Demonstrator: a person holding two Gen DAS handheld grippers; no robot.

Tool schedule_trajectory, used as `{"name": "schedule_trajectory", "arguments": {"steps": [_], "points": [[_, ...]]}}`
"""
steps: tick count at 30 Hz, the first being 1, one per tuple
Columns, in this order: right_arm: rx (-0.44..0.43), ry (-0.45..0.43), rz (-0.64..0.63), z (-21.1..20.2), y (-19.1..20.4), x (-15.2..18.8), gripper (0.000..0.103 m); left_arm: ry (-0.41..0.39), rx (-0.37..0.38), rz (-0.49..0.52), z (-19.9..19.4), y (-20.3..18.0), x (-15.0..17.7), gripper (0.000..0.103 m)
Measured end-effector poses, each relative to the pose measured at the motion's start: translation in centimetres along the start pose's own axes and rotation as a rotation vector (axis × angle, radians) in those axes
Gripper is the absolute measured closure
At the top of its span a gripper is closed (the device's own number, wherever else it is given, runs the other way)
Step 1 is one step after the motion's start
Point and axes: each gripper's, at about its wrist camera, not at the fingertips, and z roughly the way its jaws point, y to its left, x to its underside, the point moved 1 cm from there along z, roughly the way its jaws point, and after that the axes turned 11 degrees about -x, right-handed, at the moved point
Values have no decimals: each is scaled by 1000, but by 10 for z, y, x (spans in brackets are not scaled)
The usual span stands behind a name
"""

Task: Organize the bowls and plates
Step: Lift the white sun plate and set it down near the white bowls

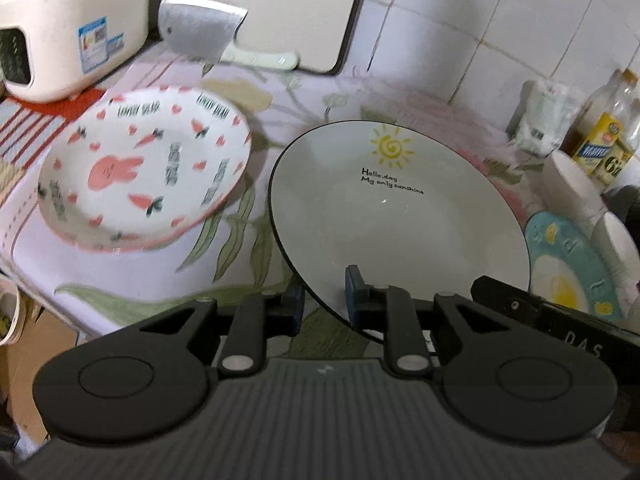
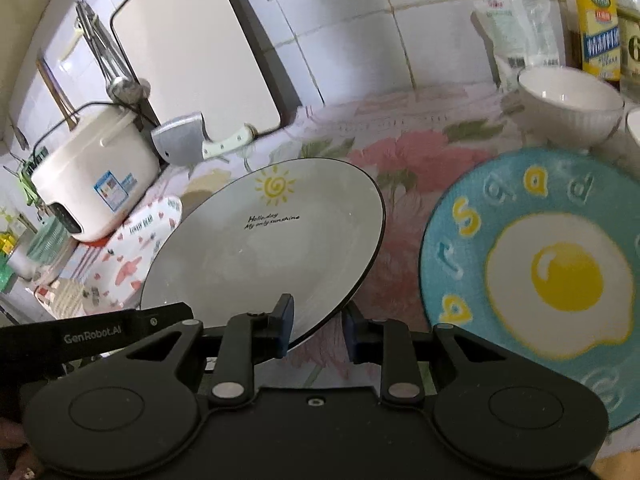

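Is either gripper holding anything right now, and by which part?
Both hold the sun plate by its near rim: left gripper and right gripper each have their jaws closed on that edge, tilting it.

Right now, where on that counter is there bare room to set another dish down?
The flowered cloth is bare behind the sun plate, toward the cutting board, and between it and the egg plate. The bowls and bottles crowd the right corner; the cooker and rabbit plate fill the left.
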Motion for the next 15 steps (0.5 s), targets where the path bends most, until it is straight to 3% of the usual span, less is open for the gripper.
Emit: {"name": "schedule_trajectory", "arguments": {"steps": [8,15], "points": [[-12,-33,-26,0,-16,-47,72,-47,34,27,10,-26,-47,84],[5,-35,-68,15,-38,-87,72,-42,60,23,35,-52,-85,84]]}}
